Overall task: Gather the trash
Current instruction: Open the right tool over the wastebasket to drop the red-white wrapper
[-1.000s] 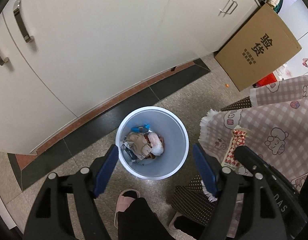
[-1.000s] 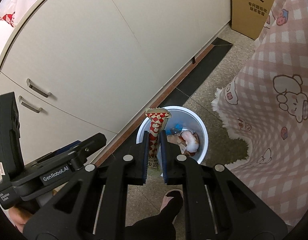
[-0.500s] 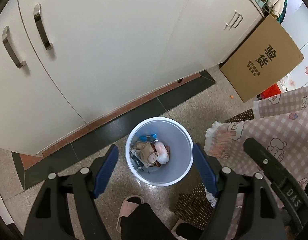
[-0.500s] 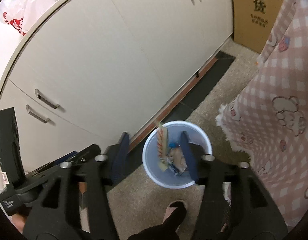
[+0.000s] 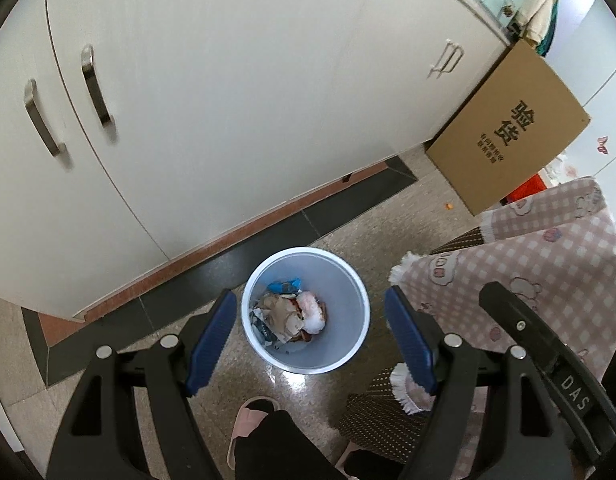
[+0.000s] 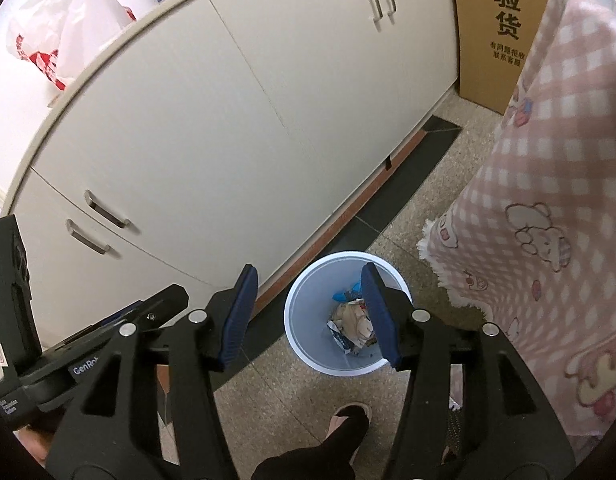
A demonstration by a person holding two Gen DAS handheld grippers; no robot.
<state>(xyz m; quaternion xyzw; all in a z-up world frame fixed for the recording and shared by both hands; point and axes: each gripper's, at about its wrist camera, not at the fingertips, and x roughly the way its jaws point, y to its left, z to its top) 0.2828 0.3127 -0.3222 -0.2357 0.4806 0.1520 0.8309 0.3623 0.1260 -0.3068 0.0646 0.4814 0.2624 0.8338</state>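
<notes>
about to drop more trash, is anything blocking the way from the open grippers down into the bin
Nothing visible does. The right gripper and left gripper hang open above the white bin, whose mouth is uncovered, with trash low inside.

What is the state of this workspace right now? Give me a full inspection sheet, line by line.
Surface: speckled stone floor with a dark tile strip along the cabinets.
Job's things: round white plastic bin standing upright, crumpled wrappers and paper trash piled at its bottom.
Clutter: tiny orange scrap on the floor.
Grippers: left gripper and right gripper above the bin, jaws wide apart, nothing between them.
Cables: nothing seen.
Surroundings: cream cabinet doors, brown cardboard box, pink checked cloth, white plastic bag on the counter, pink slipper.
</notes>
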